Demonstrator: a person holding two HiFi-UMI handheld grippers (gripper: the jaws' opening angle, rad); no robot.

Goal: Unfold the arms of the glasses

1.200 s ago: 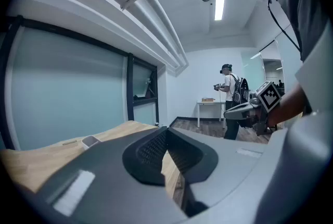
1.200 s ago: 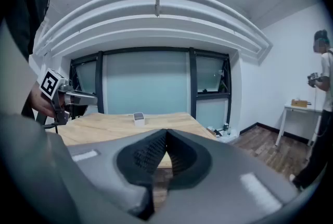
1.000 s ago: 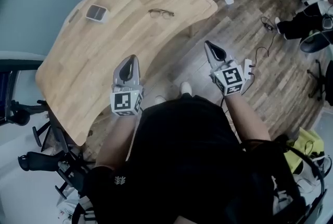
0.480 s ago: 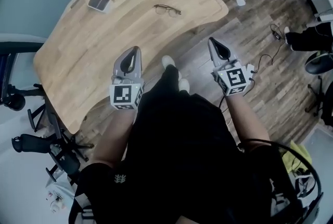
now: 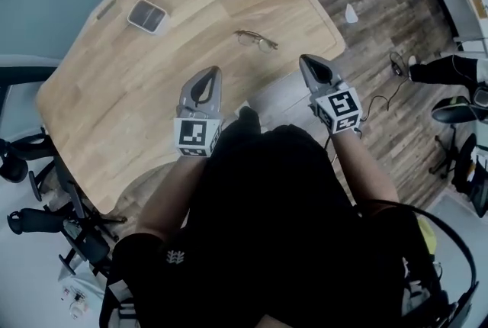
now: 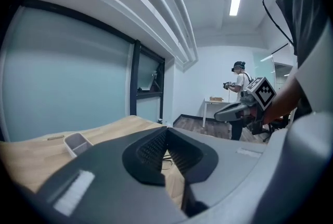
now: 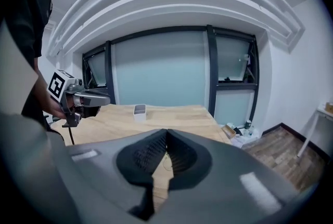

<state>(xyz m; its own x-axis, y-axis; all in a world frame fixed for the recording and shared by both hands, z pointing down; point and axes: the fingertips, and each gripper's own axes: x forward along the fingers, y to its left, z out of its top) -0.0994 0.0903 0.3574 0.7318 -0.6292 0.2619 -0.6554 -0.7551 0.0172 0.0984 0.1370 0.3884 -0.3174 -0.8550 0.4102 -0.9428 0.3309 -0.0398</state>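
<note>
In the head view I see both hand-held grippers out in front of the body, short of the glasses. The left hand-held gripper hangs over the desk near its front edge. The right hand-held gripper sits about at that edge, toward the right corner, with the floor beside it.

Each has its jaws together and holds nothing. The gripper views show this best, with the ribbed pads meeting in a closed seam.

The glasses lie on the desk just beyond the two tips and between them, close to the front edge. They are too small for me to tell how the arms lie. In the gripper views they are only a faint thin outline past the pads.

A small tray sits well apart from them, near the far left edge by the wall.

Only the left gripper view shows another person standing at the back of the room. Only the right gripper view shows the glazed wall behind the desk.
</note>
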